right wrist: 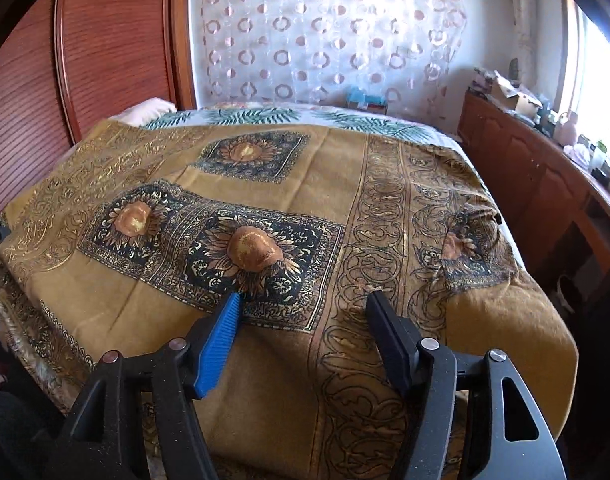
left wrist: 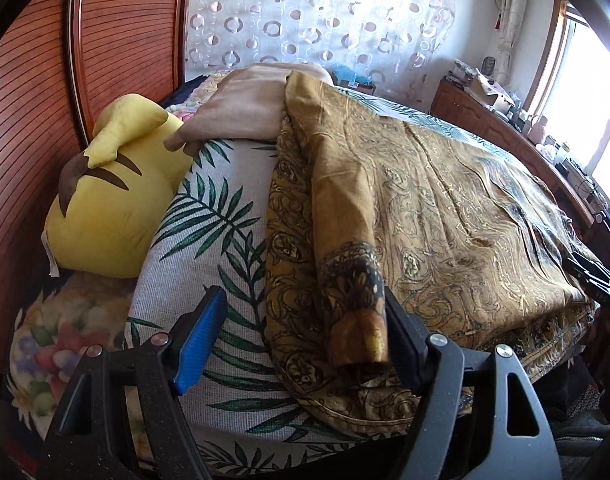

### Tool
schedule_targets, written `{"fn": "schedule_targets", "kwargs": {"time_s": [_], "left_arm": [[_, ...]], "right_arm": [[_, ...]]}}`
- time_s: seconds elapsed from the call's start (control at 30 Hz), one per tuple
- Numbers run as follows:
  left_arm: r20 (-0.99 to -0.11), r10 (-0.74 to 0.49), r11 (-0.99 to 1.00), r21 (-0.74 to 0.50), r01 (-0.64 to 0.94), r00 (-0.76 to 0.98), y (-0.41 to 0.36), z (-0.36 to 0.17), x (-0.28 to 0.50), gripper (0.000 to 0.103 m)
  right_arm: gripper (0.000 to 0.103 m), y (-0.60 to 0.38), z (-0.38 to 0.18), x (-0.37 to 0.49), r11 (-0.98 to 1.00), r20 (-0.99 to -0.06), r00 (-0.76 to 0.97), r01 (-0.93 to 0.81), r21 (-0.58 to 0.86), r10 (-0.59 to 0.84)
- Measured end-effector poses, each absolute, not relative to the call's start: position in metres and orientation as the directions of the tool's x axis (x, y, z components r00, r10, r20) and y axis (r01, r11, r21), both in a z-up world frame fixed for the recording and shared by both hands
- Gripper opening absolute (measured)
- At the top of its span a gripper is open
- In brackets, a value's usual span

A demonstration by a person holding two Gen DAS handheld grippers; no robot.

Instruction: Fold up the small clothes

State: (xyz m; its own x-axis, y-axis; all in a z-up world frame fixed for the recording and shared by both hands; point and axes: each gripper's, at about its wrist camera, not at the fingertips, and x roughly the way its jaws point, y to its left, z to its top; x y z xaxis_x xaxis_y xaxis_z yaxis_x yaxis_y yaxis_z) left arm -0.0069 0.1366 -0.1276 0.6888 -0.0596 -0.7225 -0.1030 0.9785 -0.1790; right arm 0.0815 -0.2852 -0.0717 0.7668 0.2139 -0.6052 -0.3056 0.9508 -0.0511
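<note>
I am looking at one garment [right wrist: 265, 208], a mustard-gold printed piece with dark sunflower panels, lying spread across the bed [left wrist: 209, 216] and filling the centre of the right wrist view and the right half of the left wrist view. Its near-left sleeve [left wrist: 345, 240] is lying folded over the body, running down to the lower centre of the left frame, where the cuff is sitting between the fingers of the left tool [left wrist: 305, 332]; that tool is standing spread, its black finger just beside the cuff, and I cannot tell whether it is touching. The right tool [right wrist: 303, 308] is also spread, hovering over the cloth in the lower centre of its frame and pinching nothing. My worry is that the thin, slippery-looking cloth is going to drag: if the left tool closes on both the sleeve and the layer beneath, lifting will be pulling the whole body askew. A shallow pinch at the cuff could slip free mid-fold. The near edge is hanging over the bed's side, so a tug toward me could slide the garment off. On the right, a rumpled second sleeve [right wrist: 469, 240] could be getting trapped under a fold. Counting: one garment, two sleeves, two tools, one yellow plush toy [left wrist: 109, 200] at mid left, one beige pillow [left wrist: 241, 108] above it.
</note>
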Motion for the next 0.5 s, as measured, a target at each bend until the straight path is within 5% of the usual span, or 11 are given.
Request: {"fn": "schedule_targets", "kwargs": {"time_s": [0.2,0.5], "left_arm": [[-0.714,-0.066,0.981,-0.175,-0.087,0.697,0.135,-0.127,-0.007,0.06],[-0.704,-0.176,0.963,-0.267,-0.027,0.688,0.128,-0.124,-0.003,0.01]], "right_arm": [[0.068,-0.292,-0.077,0.073,0.955,-0.585,0.775,-0.298,-0.002,0.24],[0.069,-0.295,-0.081,0.065,0.957,-0.562,0.791,-0.289,0.01,0.244]]}}
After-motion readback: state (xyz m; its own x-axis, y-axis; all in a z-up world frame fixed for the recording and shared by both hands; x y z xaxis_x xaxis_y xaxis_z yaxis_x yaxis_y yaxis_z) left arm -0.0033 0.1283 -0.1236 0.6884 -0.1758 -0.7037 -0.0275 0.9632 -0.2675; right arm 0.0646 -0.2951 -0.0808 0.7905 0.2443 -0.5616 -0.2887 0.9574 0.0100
